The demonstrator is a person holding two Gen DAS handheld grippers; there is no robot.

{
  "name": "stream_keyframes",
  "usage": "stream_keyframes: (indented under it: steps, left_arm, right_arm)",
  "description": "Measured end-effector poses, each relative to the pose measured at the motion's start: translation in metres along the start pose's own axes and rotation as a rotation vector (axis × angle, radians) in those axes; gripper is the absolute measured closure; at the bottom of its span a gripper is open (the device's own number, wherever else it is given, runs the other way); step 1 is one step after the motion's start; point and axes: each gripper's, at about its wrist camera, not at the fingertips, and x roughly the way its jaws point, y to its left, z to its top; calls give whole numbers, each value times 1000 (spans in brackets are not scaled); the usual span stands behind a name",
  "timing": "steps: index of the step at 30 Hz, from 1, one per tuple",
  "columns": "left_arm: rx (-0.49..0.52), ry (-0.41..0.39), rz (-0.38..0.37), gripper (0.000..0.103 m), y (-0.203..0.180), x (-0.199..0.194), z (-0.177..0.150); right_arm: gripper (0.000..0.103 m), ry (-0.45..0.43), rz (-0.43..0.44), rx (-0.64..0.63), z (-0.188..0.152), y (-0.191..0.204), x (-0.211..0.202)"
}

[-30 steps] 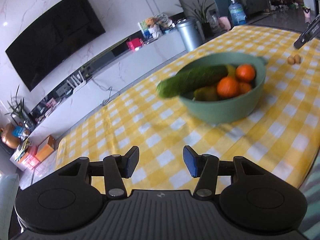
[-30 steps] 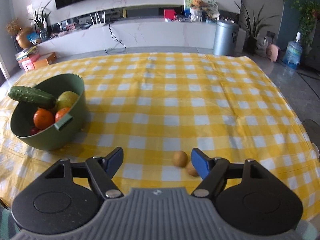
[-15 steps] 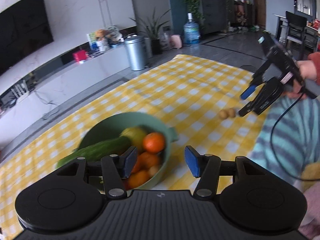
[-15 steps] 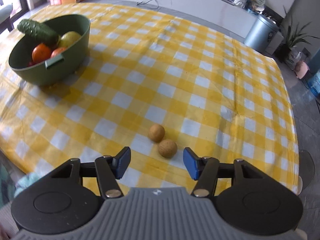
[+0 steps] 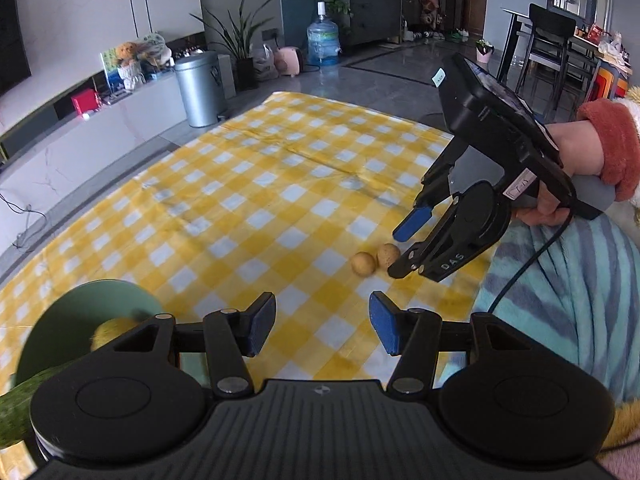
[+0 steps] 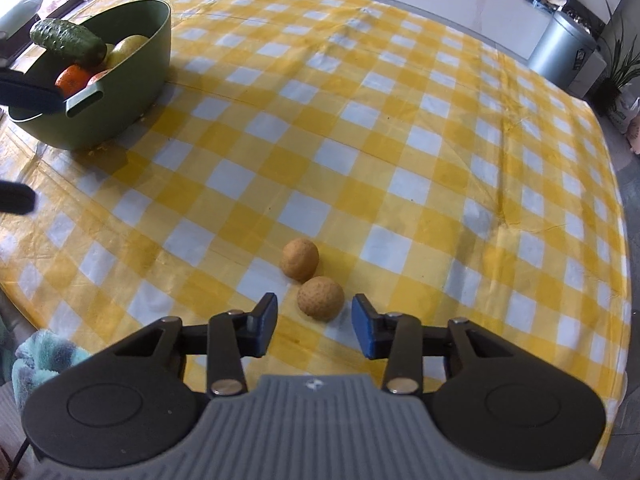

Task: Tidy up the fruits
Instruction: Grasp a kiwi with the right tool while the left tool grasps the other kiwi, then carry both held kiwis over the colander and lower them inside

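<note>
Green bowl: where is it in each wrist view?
Left wrist view: green bowl at bottom left, only the rim showing, mostly hidden behind the left gripper.
Right wrist view: the bowl sits at top left on the checked cloth, holding a cucumber and oranges.
Shared landmark: the two small brown fruits, in the left wrist view and in the right, just ahead of the right gripper.

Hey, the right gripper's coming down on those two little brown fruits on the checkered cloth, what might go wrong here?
The two brown fruits touch each other. The right gripper, whose jaws have just been closing, brackets the nearer fruit without pressing it yet, so a finger may nudge the farther fruit and roll it away. Being round, the nearer fruit might also squirt out of an off-centre pinch.
</note>
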Motion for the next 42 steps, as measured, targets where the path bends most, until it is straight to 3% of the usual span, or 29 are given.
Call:
stream_keyframes:
  steps: [14, 21, 25, 36, 42]
  left_arm:
    - [-9, 90, -80, 43, -11, 89, 18]
    - [69, 113, -76, 47, -24, 116, 23]
    - [97, 132, -69, 55, -29, 129, 22]
    - [58, 127, -63, 74, -33, 140, 22]
    - [-5, 111, -6, 75, -37, 132, 18]
  right_arm:
    - [78, 28, 137, 169, -2, -29, 16]
    - [78, -10, 72, 202, -10, -31, 6]
    - [78, -27, 71, 268, -13, -41, 4]
    - [78, -29, 102, 330, -13, -47, 8]
    - [78, -45, 92, 344, -14, -47, 5]
